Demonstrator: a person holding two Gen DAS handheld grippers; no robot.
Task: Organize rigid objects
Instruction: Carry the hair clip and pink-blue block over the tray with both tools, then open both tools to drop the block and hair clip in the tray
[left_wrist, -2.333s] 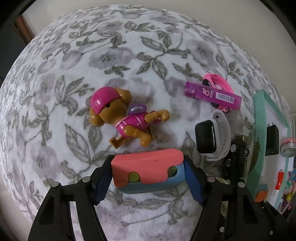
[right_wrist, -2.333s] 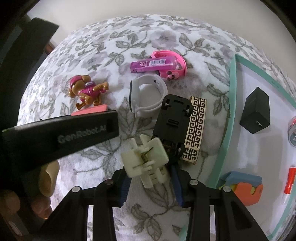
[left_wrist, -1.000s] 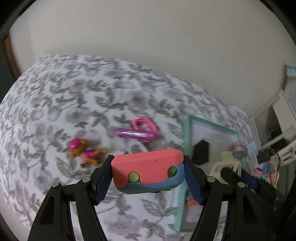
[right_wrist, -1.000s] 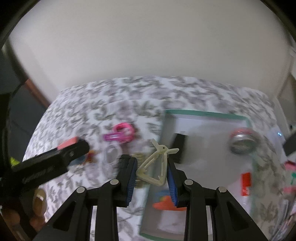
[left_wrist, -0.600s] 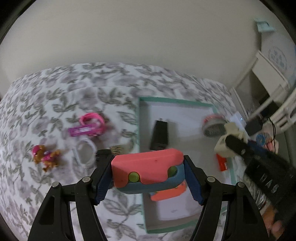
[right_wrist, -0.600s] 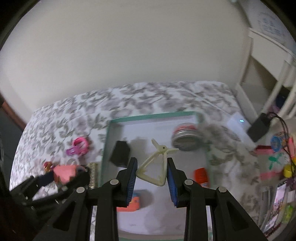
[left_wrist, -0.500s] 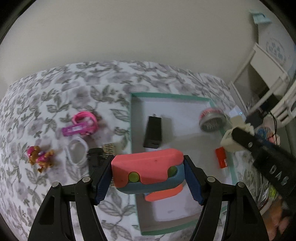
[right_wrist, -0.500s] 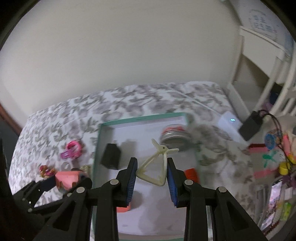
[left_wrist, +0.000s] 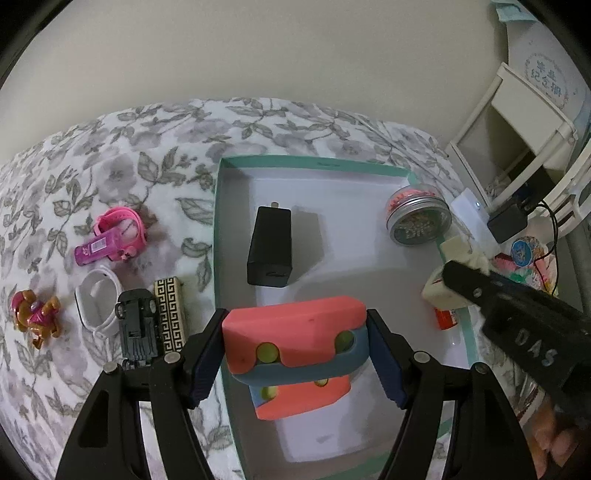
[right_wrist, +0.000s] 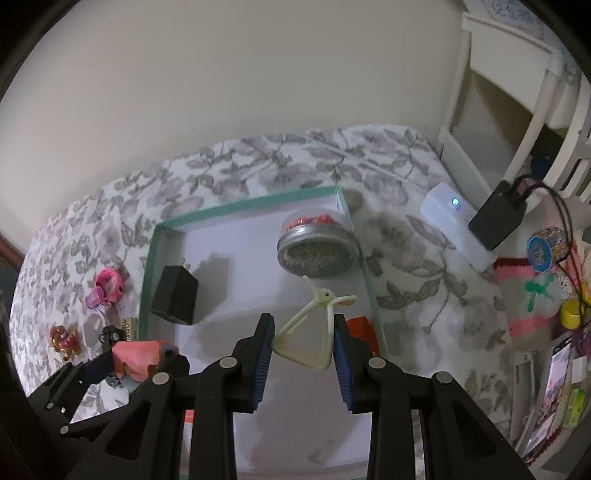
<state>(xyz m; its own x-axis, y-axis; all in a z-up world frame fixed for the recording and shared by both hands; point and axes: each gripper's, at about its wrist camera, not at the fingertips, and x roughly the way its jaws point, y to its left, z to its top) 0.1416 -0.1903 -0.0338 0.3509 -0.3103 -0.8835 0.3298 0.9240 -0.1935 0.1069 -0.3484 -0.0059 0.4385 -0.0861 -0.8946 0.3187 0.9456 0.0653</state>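
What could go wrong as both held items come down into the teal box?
The red-and-blue block in the left gripper hangs right over an identical block in the teal box; released there, it may stack and tumble. The cream hair clip in the right gripper is pinched by its thin arms and could twist free, striking the jar.

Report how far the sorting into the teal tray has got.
Done: the black charger, the jar, a red item and a coral-blue block lie in the teal tray.
In hand: left gripper holds a matching block; right gripper holds a cream clip.
Left: six items on the bedspread.
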